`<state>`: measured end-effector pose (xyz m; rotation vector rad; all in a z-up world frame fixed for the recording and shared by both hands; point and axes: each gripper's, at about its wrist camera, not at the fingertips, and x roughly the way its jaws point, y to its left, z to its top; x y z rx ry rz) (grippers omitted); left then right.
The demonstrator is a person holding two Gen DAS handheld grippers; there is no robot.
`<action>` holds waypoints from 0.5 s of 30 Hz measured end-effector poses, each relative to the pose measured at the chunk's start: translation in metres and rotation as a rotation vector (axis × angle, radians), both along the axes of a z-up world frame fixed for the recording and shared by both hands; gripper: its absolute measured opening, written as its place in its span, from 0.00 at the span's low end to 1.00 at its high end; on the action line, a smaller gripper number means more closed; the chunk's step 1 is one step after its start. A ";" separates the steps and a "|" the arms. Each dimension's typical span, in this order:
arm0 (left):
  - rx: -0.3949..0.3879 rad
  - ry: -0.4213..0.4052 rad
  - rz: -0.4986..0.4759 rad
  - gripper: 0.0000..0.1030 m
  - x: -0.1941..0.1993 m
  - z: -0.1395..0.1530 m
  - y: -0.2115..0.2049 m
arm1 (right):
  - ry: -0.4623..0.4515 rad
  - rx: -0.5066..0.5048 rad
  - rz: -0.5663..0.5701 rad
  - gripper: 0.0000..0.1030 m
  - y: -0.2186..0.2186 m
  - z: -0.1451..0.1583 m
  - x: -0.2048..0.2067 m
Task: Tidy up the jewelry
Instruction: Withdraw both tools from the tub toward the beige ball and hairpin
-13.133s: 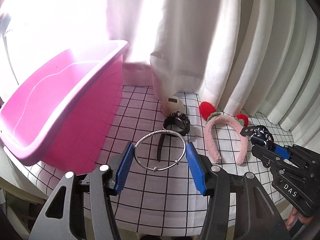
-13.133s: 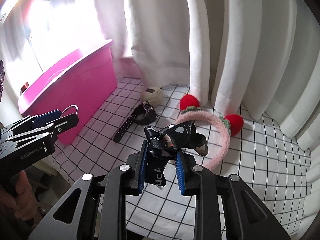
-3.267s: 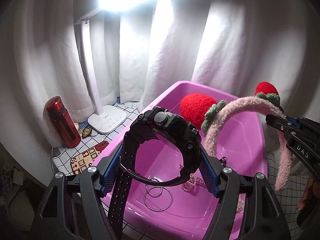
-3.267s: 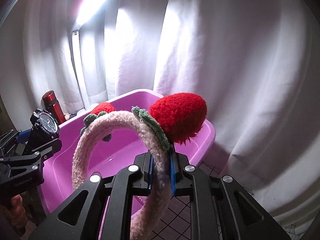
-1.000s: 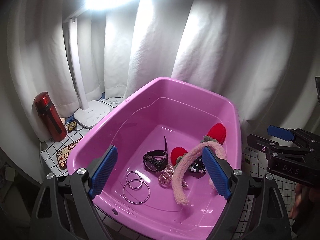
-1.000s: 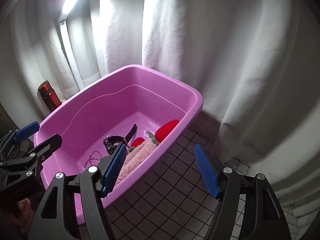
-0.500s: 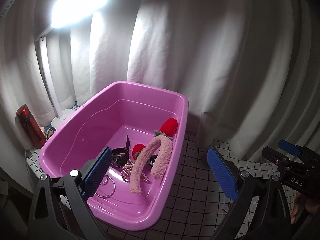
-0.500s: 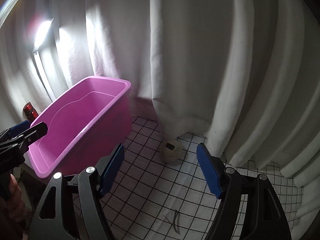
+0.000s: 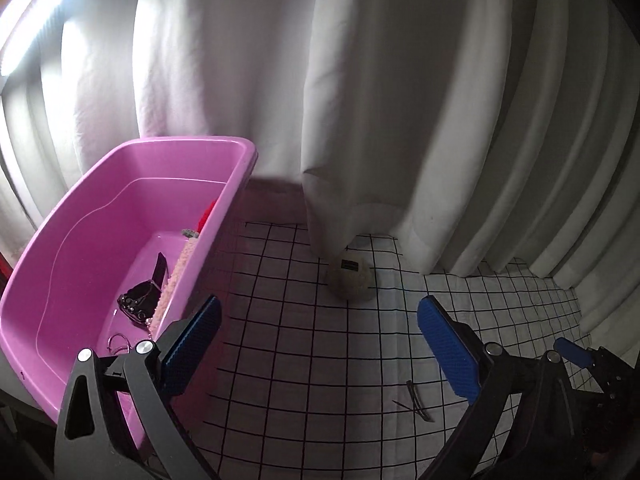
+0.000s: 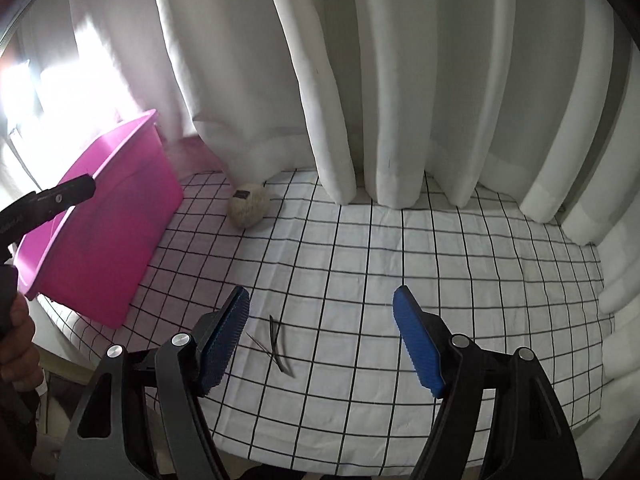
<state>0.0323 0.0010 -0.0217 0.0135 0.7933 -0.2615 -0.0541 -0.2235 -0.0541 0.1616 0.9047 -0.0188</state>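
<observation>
Under white curtains — gridded cloth

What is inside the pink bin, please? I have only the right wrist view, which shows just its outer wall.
Observer: A black watch lies on the floor of the bin.
Operator: Is the headband in there as well?
Observer: Yes, the pink headband lies along the wall nearest the cloth, with a red strawberry at its far end.
Operator: Is there anything else?
Observer: Silver bangles lie at the near end, just beside the left gripper, whose jaws are opening with nothing held between them.
</observation>
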 end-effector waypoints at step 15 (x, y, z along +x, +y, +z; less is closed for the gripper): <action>0.100 0.112 -0.007 0.94 0.076 -0.100 -0.046 | 0.107 0.101 0.035 0.69 0.035 -0.093 -0.002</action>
